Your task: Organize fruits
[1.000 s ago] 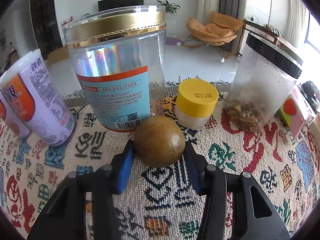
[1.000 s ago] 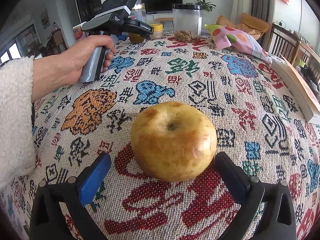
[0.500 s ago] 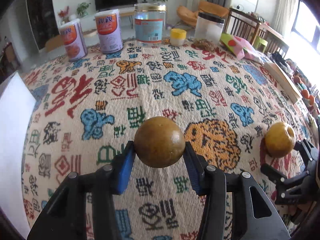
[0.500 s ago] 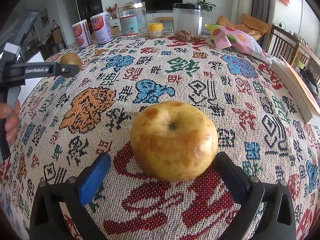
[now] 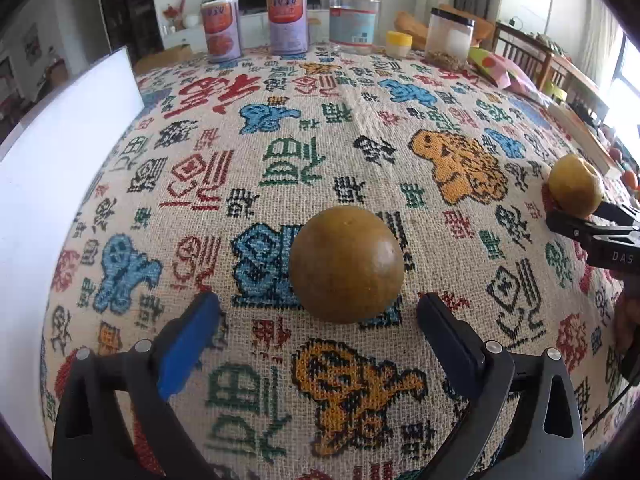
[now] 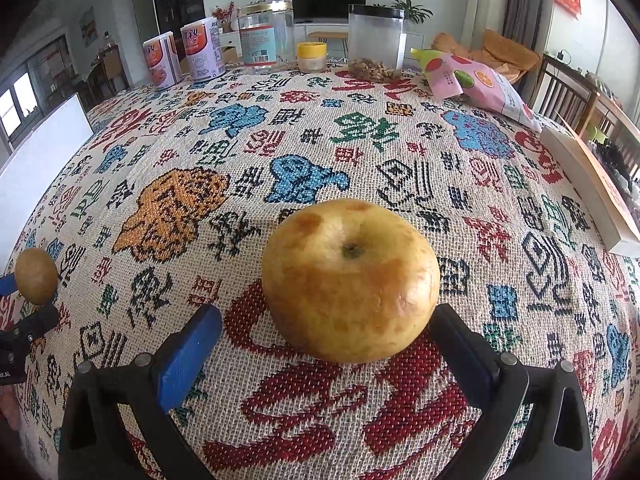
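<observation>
On the counter (image 5: 360, 92), which is covered by a woven cloth patterned in red, blue, green and orange, a round brown-green fruit (image 5: 346, 264) is seen in the left wrist view. It lies on the cloth between the fingers of the left tool (image 5: 318, 312), just ahead of the blue pad (image 5: 188, 340) and the dark pad (image 5: 450, 334), with cloth visible on both sides of it. The jaws of the left tool have just been opening, and the fruit is released, touched by neither pad.

In the right wrist view a yellow apple with brown blotches (image 6: 350, 280) is shown resting on a red figure of the cloth. It sits between the spread fingers of the right tool (image 6: 328, 338); a clear gap is seen at the blue pad, while at the dark pad the apple is very near and contact cannot be judged with certainty.

Only the left view shows the right tool from outside, at the right edge, with the apple ahead of its fingers. Only the right view shows the pink snack bag printed with fruit (image 6: 476, 84) in full. The two purple-and-orange cans (image 5: 256, 20) and the clear jars (image 6: 320, 36) at the far edge are shown in both.
</observation>
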The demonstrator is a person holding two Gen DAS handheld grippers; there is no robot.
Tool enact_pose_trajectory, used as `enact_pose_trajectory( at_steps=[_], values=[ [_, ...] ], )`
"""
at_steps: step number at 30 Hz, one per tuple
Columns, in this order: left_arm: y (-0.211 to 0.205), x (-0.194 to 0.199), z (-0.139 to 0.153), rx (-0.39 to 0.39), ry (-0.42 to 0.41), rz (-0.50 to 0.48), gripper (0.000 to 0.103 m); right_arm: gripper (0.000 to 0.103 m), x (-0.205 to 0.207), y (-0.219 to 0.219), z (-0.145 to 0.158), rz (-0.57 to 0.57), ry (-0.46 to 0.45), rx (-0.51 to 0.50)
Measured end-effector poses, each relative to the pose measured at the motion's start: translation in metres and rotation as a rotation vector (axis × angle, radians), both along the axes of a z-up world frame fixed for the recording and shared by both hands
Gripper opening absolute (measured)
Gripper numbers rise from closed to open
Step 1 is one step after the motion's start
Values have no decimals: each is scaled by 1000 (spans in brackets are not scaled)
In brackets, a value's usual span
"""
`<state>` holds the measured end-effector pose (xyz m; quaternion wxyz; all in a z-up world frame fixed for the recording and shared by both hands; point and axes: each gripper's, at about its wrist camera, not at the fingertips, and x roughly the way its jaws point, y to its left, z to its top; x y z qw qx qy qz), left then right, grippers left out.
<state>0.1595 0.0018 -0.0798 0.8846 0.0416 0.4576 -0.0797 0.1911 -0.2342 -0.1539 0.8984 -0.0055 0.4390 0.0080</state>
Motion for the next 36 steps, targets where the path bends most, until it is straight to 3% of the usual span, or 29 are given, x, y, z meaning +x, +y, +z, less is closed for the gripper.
enact_pose_trajectory(
  at_steps=[36],
  values=[
    [2, -7, -2, 5, -12, 7, 103, 103, 0, 0, 0, 0, 0, 3]
  ],
)
